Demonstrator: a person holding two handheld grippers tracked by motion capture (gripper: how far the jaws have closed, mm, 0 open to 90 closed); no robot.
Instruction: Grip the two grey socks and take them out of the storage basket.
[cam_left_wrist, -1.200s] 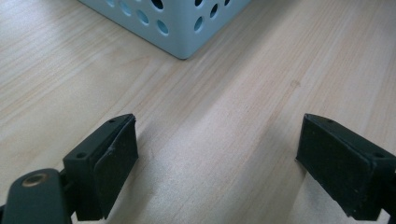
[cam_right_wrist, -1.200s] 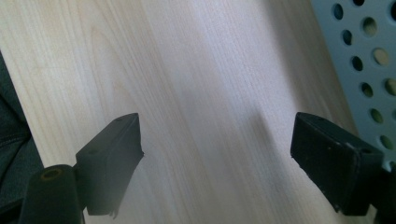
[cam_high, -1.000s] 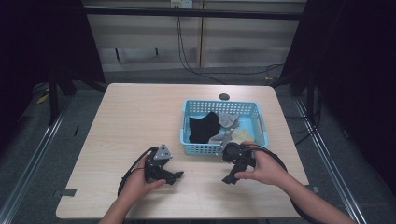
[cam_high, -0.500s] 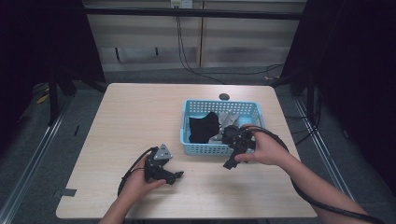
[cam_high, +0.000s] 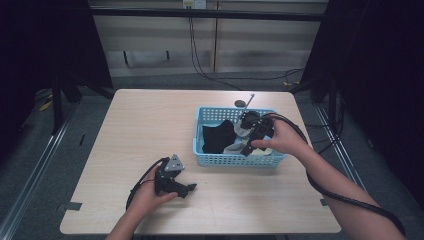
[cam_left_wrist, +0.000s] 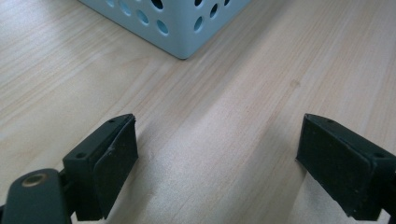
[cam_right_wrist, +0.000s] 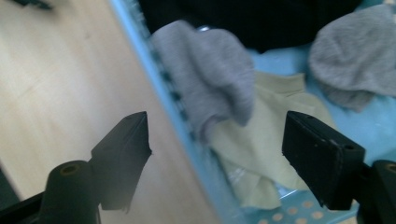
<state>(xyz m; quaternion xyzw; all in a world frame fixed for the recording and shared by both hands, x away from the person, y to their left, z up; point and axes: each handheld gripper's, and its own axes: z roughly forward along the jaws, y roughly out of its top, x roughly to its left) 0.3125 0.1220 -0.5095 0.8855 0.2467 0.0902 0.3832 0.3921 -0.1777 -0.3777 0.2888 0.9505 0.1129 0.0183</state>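
Early stage: R gripper jaws apart, just been closing, empty over basket socks, nothing out yet; L gripper apart, idle on table.

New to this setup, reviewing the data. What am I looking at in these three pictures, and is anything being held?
No robot here: a person holds a two-jaw tool in each hand. The high view looks down on a wooden table from the person's side. The other two pictures come from cameras riding on each tool, looking along its black jaws.

The left tool rests on the table near the front edge, jaws open on nothing. The right tool is over a light blue perforated basket, jaws open and just closing a little, nothing gripped. In the basket lie a black garment, grey socks and a pale yellow cloth.
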